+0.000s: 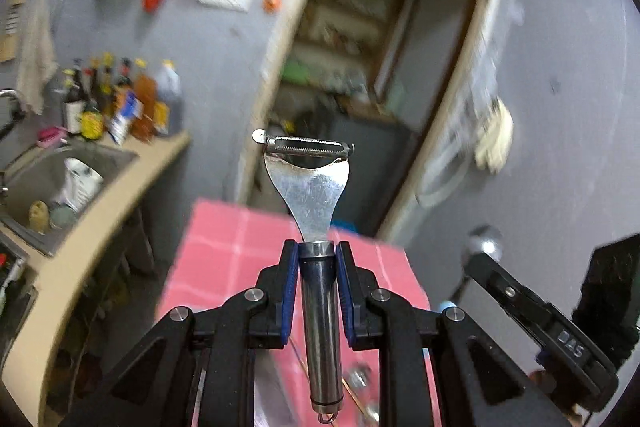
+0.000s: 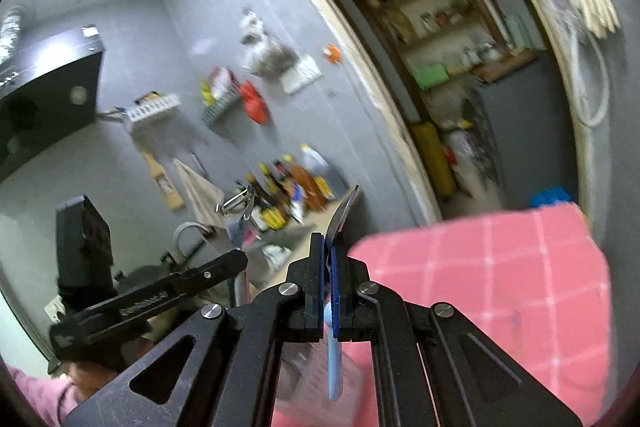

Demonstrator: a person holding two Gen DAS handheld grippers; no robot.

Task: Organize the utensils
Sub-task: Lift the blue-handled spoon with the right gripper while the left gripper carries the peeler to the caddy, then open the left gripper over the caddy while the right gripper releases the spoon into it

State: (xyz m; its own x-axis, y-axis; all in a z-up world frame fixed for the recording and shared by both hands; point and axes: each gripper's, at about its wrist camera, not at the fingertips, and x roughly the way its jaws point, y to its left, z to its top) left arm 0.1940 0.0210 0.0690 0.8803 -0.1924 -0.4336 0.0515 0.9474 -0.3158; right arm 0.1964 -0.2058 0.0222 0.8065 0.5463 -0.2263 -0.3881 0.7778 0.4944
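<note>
My left gripper [image 1: 317, 251] is shut on a steel peeler [image 1: 310, 183], gripping its round handle, with the blade pointing up and away above the pink checked table [image 1: 228, 251]. My right gripper [image 2: 330, 247] is shut on a spoon with a light blue handle [image 2: 335, 359]; its metal bowl [image 2: 345, 211] is seen edge-on. In the left wrist view the right gripper [image 1: 486, 259] and the spoon bowl [image 1: 482, 241] show at the lower right. In the right wrist view the left gripper [image 2: 236, 261] with the peeler [image 2: 240, 203] shows at the left. Both are lifted off the table.
A counter with a sink [image 1: 52, 187] and several bottles [image 1: 120, 103] runs along the left wall. A doorway [image 1: 360, 75] to a storage room is straight ahead. The pink checked tablecloth [image 2: 500, 283] lies below the grippers. A black range hood [image 2: 48, 87] hangs at the upper left.
</note>
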